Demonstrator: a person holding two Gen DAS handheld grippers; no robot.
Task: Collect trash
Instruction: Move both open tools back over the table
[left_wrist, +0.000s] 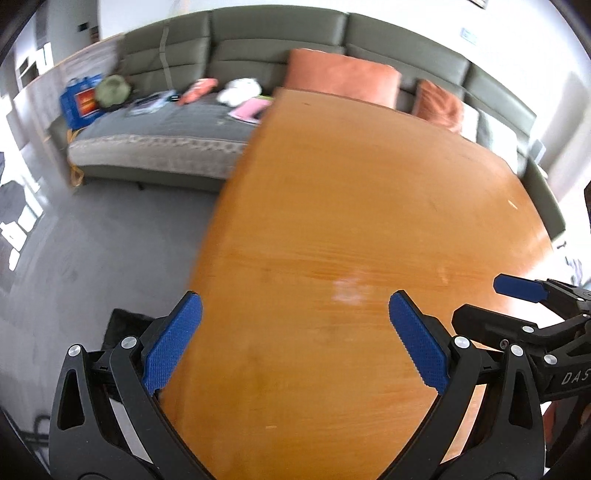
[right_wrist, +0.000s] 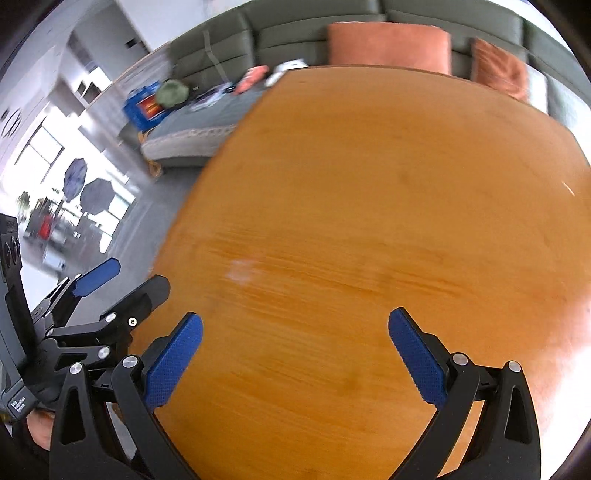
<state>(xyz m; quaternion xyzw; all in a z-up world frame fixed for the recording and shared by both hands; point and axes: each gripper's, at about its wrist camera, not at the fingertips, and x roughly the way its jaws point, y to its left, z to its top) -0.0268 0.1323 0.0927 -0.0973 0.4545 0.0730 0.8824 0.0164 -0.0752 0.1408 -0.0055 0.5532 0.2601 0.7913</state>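
My left gripper (left_wrist: 294, 301) hangs open over the near left edge of an orange wooden table (left_wrist: 351, 192), nothing between its blue pads (left_wrist: 173, 347). Its neighbour, my right gripper (right_wrist: 295, 317), is open too and empty over the same table (right_wrist: 369, 184). Each gripper shows in the other's view: the right gripper (left_wrist: 480, 299) at the right edge, the left gripper (right_wrist: 125, 280) at the lower left. A tiny pale scrap (left_wrist: 512, 204) lies far right on the tabletop. A white crumpled thing (left_wrist: 240, 90) and a pink sheet (left_wrist: 251, 109) lie on the sofa. Both views are motion-blurred.
A grey-green sofa (left_wrist: 166, 147) runs behind the table with orange cushions (left_wrist: 340, 75), an orange cloth (left_wrist: 199, 90), a green cap (left_wrist: 112, 90) and a blue box (left_wrist: 79, 101). Grey floor (left_wrist: 110, 240) lies left of the table. A whitish smudge (left_wrist: 347, 290) marks the tabletop.
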